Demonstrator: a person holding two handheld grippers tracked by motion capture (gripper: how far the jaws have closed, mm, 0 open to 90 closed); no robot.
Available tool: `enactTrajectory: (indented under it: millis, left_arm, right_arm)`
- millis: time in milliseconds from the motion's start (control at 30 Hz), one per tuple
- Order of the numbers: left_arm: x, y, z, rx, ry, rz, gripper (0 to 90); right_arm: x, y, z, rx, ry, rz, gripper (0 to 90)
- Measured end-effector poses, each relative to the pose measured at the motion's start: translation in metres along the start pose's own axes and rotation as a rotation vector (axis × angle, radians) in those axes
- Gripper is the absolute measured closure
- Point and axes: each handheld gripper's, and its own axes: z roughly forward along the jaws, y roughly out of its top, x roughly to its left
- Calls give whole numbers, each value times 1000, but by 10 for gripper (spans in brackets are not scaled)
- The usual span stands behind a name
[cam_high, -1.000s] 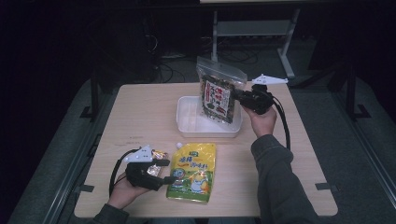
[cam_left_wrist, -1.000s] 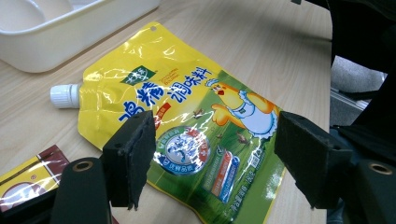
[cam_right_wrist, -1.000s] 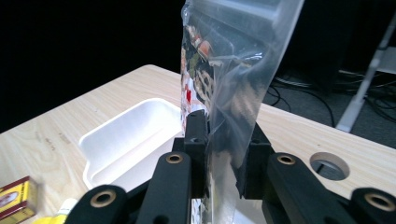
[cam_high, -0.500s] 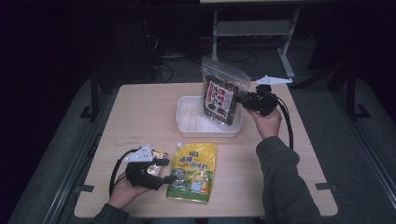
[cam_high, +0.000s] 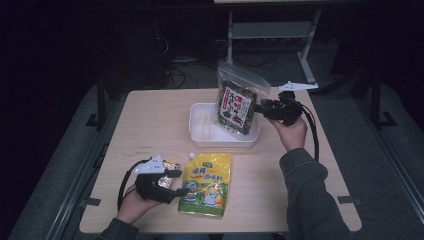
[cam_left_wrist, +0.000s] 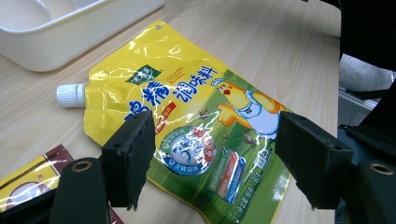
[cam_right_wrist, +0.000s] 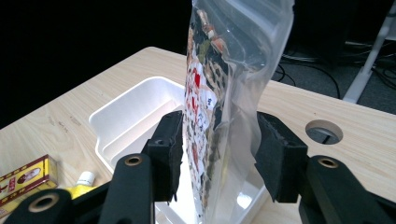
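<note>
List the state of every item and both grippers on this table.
clear snack bag: upright, standing in the tray.
white tray: on the table, holding the bag.
yellow spout pouch: lying flat, capped.
small red-and-yellow packet: lying flat.
right gripper: jaws just been opening, bag between them.
left gripper: open above the pouch.

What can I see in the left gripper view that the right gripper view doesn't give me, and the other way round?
Left gripper view alone: the yellow pouch's printed front, lying flat between open jaws. Right gripper view alone: the clear snack bag standing upright in the tray between the right gripper's jaws, which have just been opening and stand slightly apart from it, and a round hole in the tabletop. Both share the white tray, the pouch's white cap and the small red-and-yellow packet.
</note>
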Motion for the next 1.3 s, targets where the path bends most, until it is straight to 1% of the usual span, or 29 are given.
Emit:
enactTrajectory:
  millis: [133,300,367,733,800,867,1067,1100,1167,1233,1300]
  left_arm:
    - [0,0,0,-1,1,-2,280]
    - [0,0,1,1,3,-5,276]
    - [0,0,1,2,3,-3,274]
    - [0,1,1,-2,10,-3,261]
    - [0,1,0,0,15,-2,256]
    - [0,1,-1,-3,18,-3,255]
    - [2,1,-3,-5,25,-4,244]
    - [2,0,-3,-6,27,-7,243]
    - [2,0,-4,-6,28,-8,241]
    - [3,0,-4,-6,30,-9,240]
    - [2,0,-4,-5,32,-8,238]
  right_arm:
    - [0,-1,-3,-2,2,-2,519]
    - [-2,-7,-8,3,6,13,511]
    - [-3,-10,-12,10,11,19,490]
    - [-2,-19,-21,30,30,37,445]
    - [-2,-21,-22,36,35,39,437]
    - [-1,-24,-23,55,48,43,419]
    - [3,-30,-25,64,66,46,403]
    - [5,-32,-25,77,67,46,386]
    - [6,-33,-25,89,78,45,382]
    - [8,-33,-25,96,78,43,376]
    - [10,-33,-25,98,88,40,375]
